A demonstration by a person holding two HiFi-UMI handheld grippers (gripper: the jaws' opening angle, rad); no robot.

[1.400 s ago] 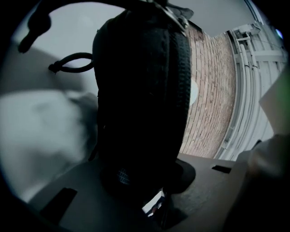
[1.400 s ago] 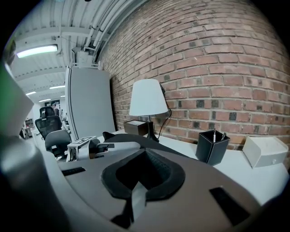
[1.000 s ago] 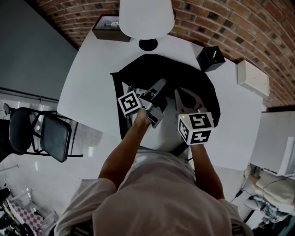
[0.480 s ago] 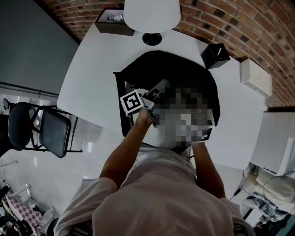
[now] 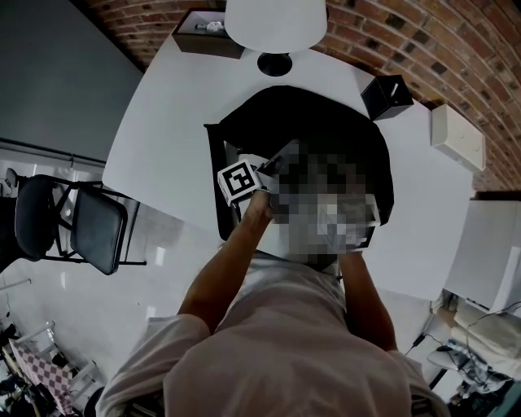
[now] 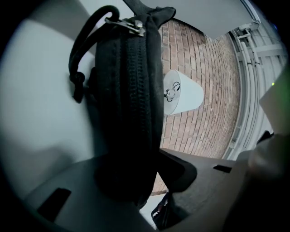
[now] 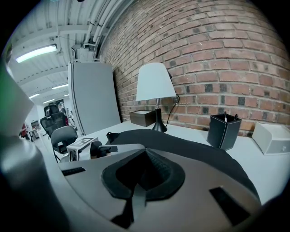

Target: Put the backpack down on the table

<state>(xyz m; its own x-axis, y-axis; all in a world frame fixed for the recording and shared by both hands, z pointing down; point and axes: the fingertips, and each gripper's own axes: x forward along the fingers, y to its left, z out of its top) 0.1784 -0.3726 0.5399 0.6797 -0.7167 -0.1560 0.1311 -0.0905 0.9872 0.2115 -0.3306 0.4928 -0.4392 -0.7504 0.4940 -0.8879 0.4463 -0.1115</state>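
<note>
**Head view:** A black backpack (image 5: 326, 114) lies flat on a white table (image 5: 171, 122). Its rounded end points away from the person, toward a lamp (image 5: 275, 20), and its long axis runs on ahead of the two tools. The left gripper (image 5: 278, 157) reaches in over the bag's near left part, at the end of a bare forearm (image 5: 224, 261) angled in from the left. The other forearm (image 5: 362, 301) runs almost straight ahead, and the tool it carries cannot be made out here.

**Left gripper view:** The tool is rolled onto its side — the lamp lies sideways beyond its tips. The bag's zipped edge (image 6: 136, 90) runs straight out along the jaws, with a carry loop (image 6: 86, 41) at the far end. The jaws are opening with that edge between them. A sliver of brick wall (image 6: 199, 113) shows between the bag and one jaw.

**Right gripper view:** The right gripper (image 7: 145, 152) tilts down at the bag's near edge with its pads pressed together — whether fabric is caught between them cannot be told. The bag spreads flat just beyond the tips. The lamp stands straight ahead past it, and a black pen holder (image 7: 223, 131) is ahead to the right.
</note>
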